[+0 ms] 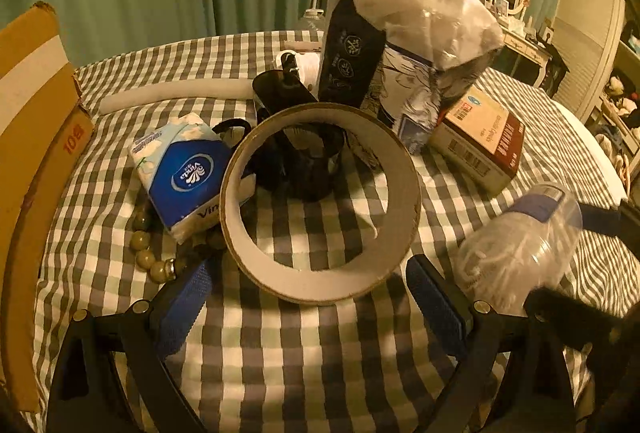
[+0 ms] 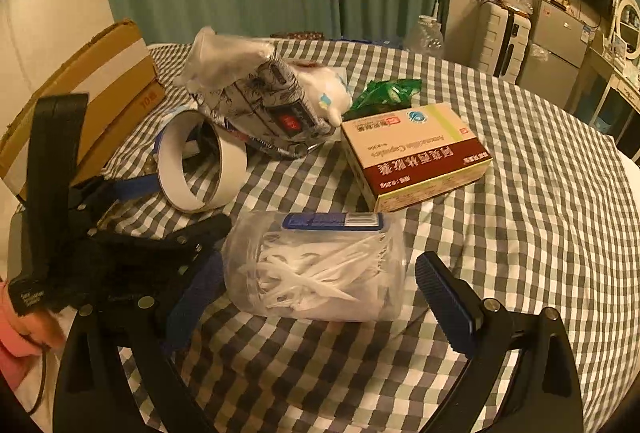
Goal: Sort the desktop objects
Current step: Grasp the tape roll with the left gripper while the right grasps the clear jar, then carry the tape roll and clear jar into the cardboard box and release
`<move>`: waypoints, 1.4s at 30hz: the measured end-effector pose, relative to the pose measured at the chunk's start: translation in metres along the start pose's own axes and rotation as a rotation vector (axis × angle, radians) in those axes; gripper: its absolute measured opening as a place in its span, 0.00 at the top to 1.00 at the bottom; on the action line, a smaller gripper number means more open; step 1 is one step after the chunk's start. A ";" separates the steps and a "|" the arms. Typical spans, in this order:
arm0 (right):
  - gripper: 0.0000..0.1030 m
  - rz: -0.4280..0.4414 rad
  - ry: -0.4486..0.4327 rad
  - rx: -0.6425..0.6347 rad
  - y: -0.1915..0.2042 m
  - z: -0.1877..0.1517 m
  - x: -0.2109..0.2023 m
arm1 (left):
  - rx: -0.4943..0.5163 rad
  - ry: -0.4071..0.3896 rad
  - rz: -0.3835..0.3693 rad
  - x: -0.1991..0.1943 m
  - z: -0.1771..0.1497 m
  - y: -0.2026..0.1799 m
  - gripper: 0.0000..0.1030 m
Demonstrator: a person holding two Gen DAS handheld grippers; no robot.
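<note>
The left tongs (image 1: 308, 297) are spread wide, their blue-padded fingers (image 1: 182, 307) angled apart and hanging low over the surface without gripping. The right tongs (image 2: 320, 297) are likewise spread, one blue pad (image 2: 446, 303) standing clear on the right side. In the right wrist view the left tongs (image 2: 160, 209) appear at the left edge, carried by a hand (image 2: 24, 329) in a pink sleeve.

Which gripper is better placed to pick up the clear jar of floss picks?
Right. The right gripper is open with the floss pick jar between its fingers; the left gripper brackets the tape roll.
</note>
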State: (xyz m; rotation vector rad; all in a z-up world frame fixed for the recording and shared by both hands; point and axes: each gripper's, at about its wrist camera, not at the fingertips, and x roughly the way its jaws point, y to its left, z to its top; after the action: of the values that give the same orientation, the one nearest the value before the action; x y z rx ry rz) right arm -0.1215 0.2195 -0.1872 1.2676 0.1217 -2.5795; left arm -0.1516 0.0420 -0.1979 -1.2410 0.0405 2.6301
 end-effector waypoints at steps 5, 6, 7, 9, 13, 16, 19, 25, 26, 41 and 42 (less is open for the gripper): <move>0.05 -0.039 0.025 -0.026 0.003 -0.002 0.008 | 0.018 -0.024 0.007 0.002 0.008 -0.002 0.05; 0.05 -0.036 0.028 -0.021 0.002 -0.002 0.009 | 0.017 -0.029 0.010 0.002 0.010 -0.001 0.05; 0.05 -0.030 0.031 -0.014 0.001 -0.002 0.011 | 0.018 -0.034 0.011 0.004 0.013 -0.003 0.05; 0.05 -0.031 0.036 -0.005 -0.001 -0.002 0.013 | 0.021 -0.035 0.016 0.007 0.020 -0.004 0.05; 0.08 -0.036 0.043 -0.008 -0.001 -0.001 0.018 | 0.026 -0.035 0.015 0.014 0.034 -0.004 0.05; 0.13 -0.035 0.037 -0.009 0.001 -0.002 0.017 | 0.040 -0.041 0.002 0.013 0.039 -0.005 0.18; 0.14 -0.051 0.032 -0.008 0.000 -0.004 0.014 | 0.063 -0.041 -0.001 0.005 0.040 -0.007 0.17; 0.14 -0.061 0.001 0.099 -0.018 -0.004 -0.001 | 0.046 -0.076 -0.004 -0.028 0.044 0.001 0.17; 0.14 -0.061 -0.004 0.112 -0.019 -0.004 -0.005 | 0.040 -0.081 -0.005 -0.034 0.045 0.002 0.17; 0.14 -0.075 -0.092 0.193 0.003 -0.009 -0.077 | -0.014 -0.113 0.003 -0.128 0.027 -0.008 0.17; 0.14 -0.070 -0.099 0.192 0.008 -0.011 -0.084 | -0.019 -0.124 0.007 -0.136 0.027 -0.008 0.17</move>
State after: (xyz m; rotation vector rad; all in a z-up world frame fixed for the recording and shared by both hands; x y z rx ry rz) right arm -0.0617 0.2303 -0.1274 1.2150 -0.1056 -2.7635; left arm -0.0868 0.0265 -0.0765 -1.0825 -0.0014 2.7132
